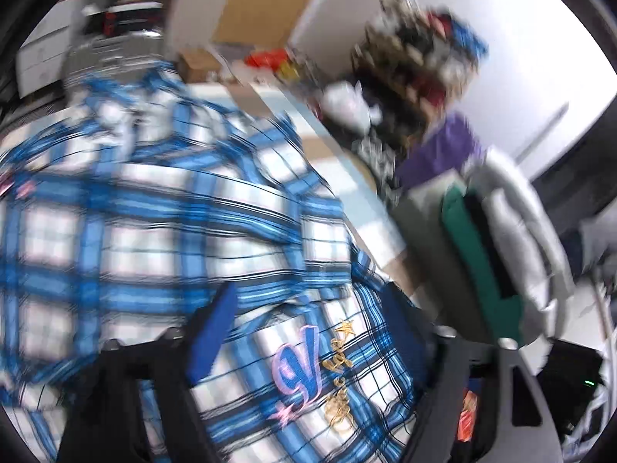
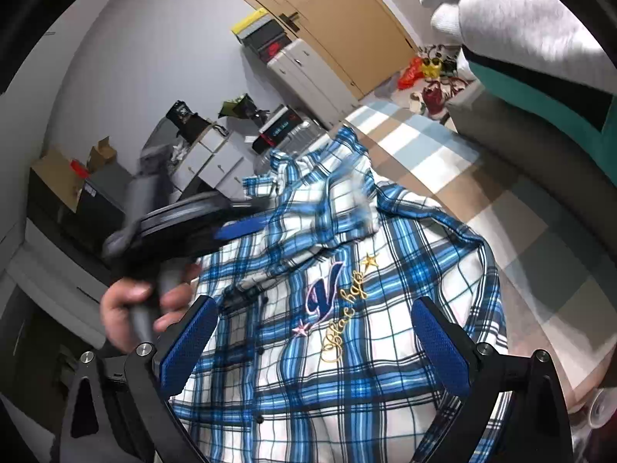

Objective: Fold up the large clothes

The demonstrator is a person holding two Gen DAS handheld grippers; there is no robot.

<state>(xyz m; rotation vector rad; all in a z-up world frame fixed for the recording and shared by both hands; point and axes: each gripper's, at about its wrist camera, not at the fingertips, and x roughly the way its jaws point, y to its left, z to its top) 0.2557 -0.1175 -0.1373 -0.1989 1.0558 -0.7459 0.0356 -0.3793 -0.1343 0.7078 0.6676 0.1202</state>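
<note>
**Plaid shirt under both grippers, nothing gripped**

Left wrist view (heavily blurred)
- The plaid shirt (image 1: 162,208) fills the left and middle of the picture, spread below and ahead of the left gripper (image 1: 308,332).
- Its fingers (image 1: 210,337) stand apart; the embroidered chest logo (image 1: 304,378) shows in the gap between them. The cloth looks to lie beneath the fingers, not pinched. Contact cannot be told through the blur.
- To the right, a person's grey sleeve (image 1: 528,227) with a green band, and clutter beyond.

Right wrist view (sharp)
- The shirt (image 2: 385,347) lies on a checked blanket (image 2: 443,162), collar pointing away from the camera, hem toward it, so its long axis runs along the line of the right gripper (image 2: 312,343).
- The right fingers (image 2: 189,347) are wide apart, one either side of the shirt's middle, hovering above the cloth with nothing clamped.
- The left gripper (image 2: 239,227) comes in from the left, held by a hand (image 2: 127,308), its tips over the bunched collar and shoulder.

Judgement
- The left gripper is nearer the rumpled top; the right sits over the flat body. The next fold likely turns on taking an edge, since both sets of fingers point at mid-cloth.
</note>
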